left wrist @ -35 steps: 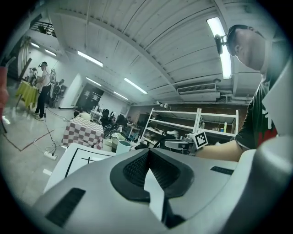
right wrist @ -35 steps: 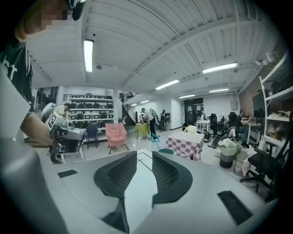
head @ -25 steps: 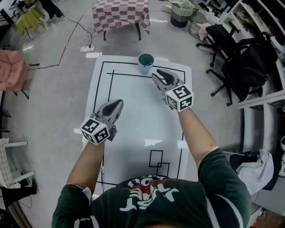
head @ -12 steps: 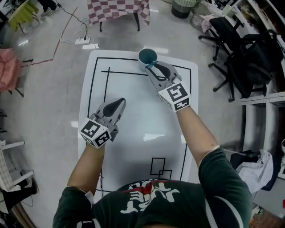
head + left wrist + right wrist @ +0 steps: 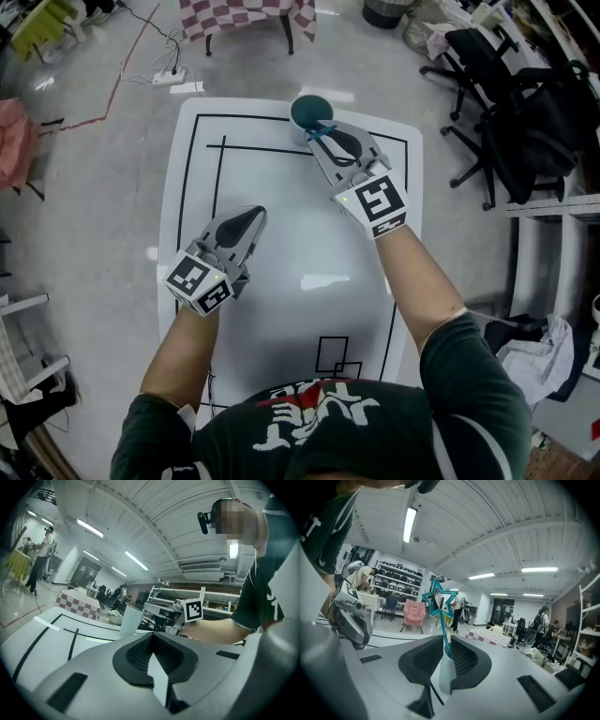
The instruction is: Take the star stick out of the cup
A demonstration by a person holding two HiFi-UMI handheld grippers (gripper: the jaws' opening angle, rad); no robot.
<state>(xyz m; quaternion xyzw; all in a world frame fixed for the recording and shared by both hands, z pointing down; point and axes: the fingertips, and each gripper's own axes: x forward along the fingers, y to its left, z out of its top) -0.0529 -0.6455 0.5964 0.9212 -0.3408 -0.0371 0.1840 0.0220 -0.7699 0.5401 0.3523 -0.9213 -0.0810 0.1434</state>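
Though clamped, star stick (image 5: 439, 603) partly hidden.

The right hand-held gripper (image 5: 319, 141) covers the cup's (image 5: 307, 109) near rim; the star stick's (image 5: 444, 633) lower stem is hidden between its jaws.

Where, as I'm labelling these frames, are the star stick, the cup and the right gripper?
star stick (image 5: 445, 633): right gripper view, on its stem between the fingers.
cup (image 5: 300, 110): head view, on its teal inside wall.
right gripper (image 5: 317, 142): head view, at its fingertips beside the cup.
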